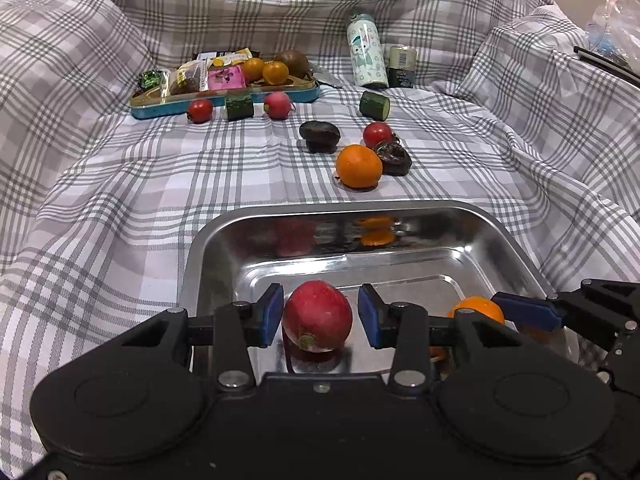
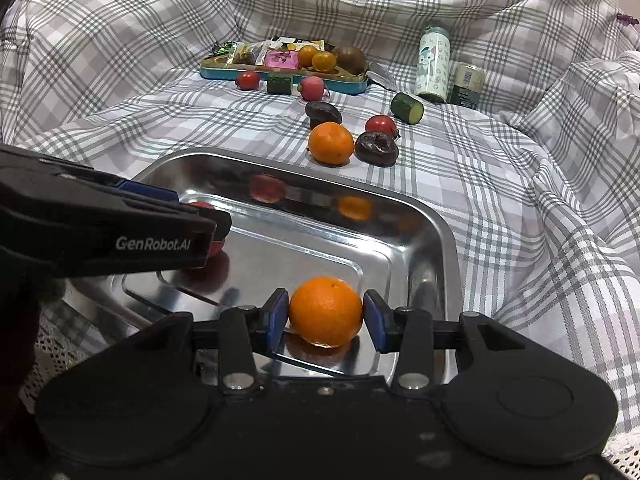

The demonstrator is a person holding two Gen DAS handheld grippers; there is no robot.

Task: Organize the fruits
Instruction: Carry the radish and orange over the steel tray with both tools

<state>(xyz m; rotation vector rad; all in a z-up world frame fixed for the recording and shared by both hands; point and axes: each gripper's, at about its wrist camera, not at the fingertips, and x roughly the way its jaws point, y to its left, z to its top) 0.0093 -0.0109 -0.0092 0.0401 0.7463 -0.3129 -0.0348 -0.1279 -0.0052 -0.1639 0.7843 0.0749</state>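
A steel tray point(image 1: 340, 210) point(image 2: 400, 196) lies on the checked cloth right in front of me. A red round fruit point(image 1: 318, 316) point(image 2: 216, 246) rests on the tray floor between the fingers of my left gripper point(image 1: 320, 316) point(image 2: 200, 236), which is open, with a small gap at the right pad. My right gripper point(image 2: 326, 314) is shut on an orange point(image 2: 326, 312) point(image 1: 476, 308) low over the tray's near right part, both blue pads touching it. Beyond the tray lie another orange point(image 1: 359, 166) point(image 2: 331, 143), a tomato point(image 1: 377, 134) point(image 2: 380, 125) and two dark shrivelled fruits point(image 1: 320, 135) point(image 2: 377, 147).
At the back, a blue tin point(image 1: 224, 100) point(image 2: 280, 76) holds snack packets and small oranges. A tomato point(image 1: 200, 111), cucumber pieces point(image 1: 240, 106) point(image 1: 374, 105) and a radish point(image 1: 277, 105) lie before it. A patterned bottle point(image 1: 366, 54) and a jar point(image 1: 402, 66) stand back right. Cloth folds rise on all sides.
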